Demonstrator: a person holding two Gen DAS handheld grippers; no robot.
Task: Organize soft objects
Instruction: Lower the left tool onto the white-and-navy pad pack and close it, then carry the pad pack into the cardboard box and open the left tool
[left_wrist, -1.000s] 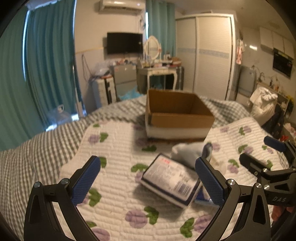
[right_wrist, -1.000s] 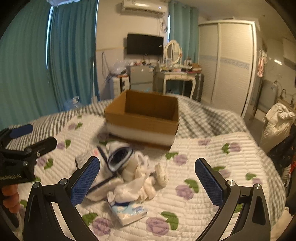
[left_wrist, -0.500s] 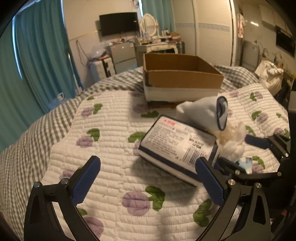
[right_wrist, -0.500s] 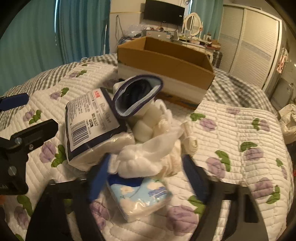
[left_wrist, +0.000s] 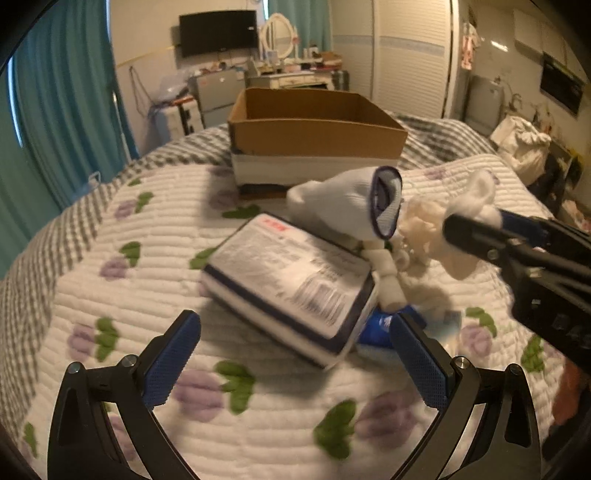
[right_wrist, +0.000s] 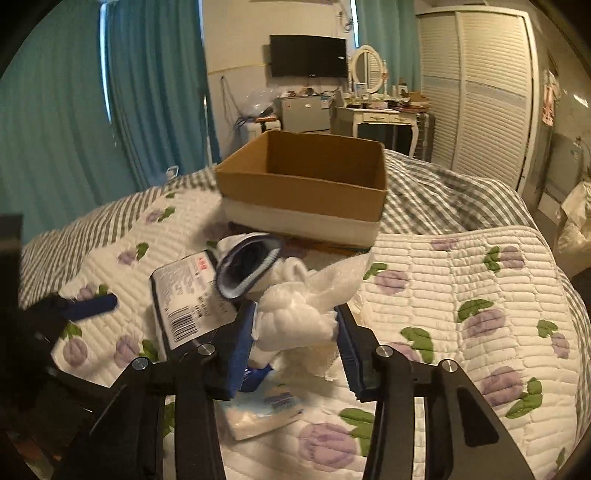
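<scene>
right wrist: right hand-held gripper (right_wrist: 295, 328) pinches white cloth (right_wrist: 295, 317) (left hand-held gripper (left_wrist: 295, 354) spread wide).

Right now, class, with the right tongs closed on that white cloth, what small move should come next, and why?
Probably lift the right tongs a little, then carry toward the cardboard box. They are shut on the white cloth bundle, which hangs just above the quilt; the box stands open behind the pile, and the left tongs are open, holding nothing.
</scene>
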